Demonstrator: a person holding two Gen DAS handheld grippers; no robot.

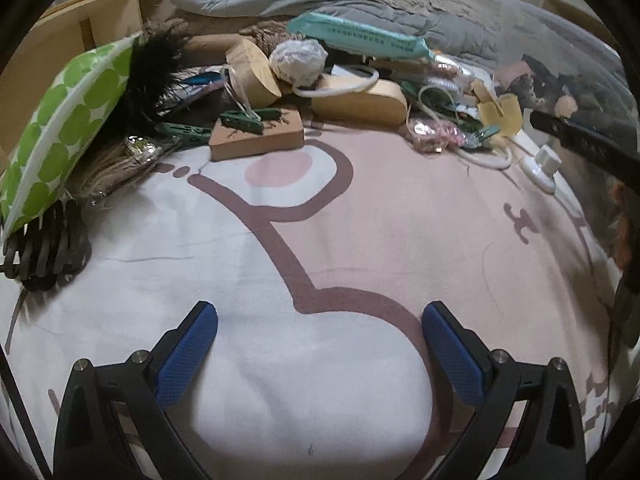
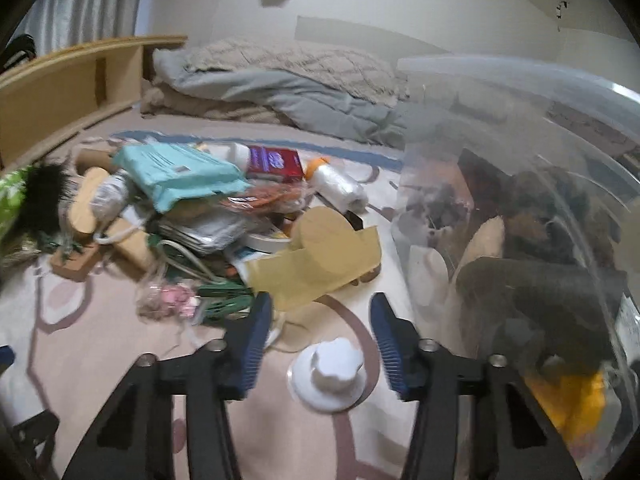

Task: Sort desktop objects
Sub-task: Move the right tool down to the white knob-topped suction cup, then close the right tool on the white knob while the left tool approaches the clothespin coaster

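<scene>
A white knob on a round base lies on the pink and white sheet, between the fingers of my right gripper. The blue pads stand clear of the knob on both sides, so the gripper is open. The same knob shows at the right in the left wrist view. My left gripper hangs wide open over bare sheet with nothing between its fingers. Behind lies a pile of loose things: a teal packet, a red box, a yellow tape roll and green clothespins.
A clear plastic bin with dark items inside stands close on the right. At the left are a green dotted bag, a black feather and a wooden block bearing green clips. Grey bedding is heaped behind.
</scene>
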